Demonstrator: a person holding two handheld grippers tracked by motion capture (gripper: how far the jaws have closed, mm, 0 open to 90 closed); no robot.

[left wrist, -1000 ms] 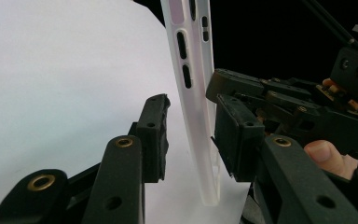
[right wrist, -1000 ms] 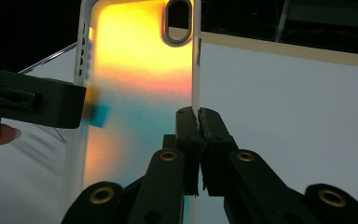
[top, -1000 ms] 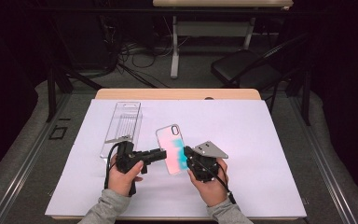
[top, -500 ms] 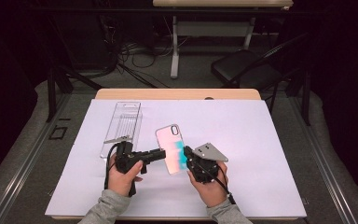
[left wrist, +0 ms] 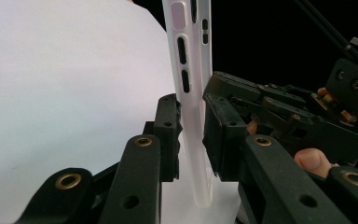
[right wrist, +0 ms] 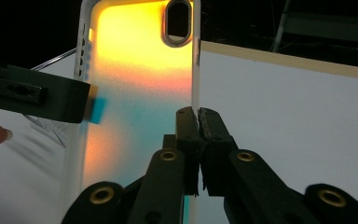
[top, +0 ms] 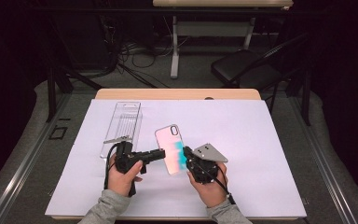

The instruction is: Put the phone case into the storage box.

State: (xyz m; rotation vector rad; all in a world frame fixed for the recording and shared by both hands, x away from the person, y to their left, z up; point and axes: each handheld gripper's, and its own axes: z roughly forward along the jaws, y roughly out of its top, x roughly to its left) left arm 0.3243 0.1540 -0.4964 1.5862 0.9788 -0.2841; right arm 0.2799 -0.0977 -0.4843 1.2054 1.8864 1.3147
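Phone case: translucent, pink-to-teal back with a camera cut-out, held tilted above the table between both grippers, clear of the sheet.
Table: wooden top under a white sheet.
Clear tray: ribbed plastic packaging, flat on the sheet, just beyond the left gripper, apart from the phone case.
Right gripper: jaws clenched on the case's right edge wall; the right gripper view shows the pads pinched on the thin rim.
Left gripper: jaws have just been closing, with the case's left edge between them; the near pad touches, the other looks to be just meeting it.
Step in hand: likely taking a second hold on the case.
Advice: seat the left pads squarely on the side wall below the button slots; squeeze lightly, since the thin shell may flex or slip.
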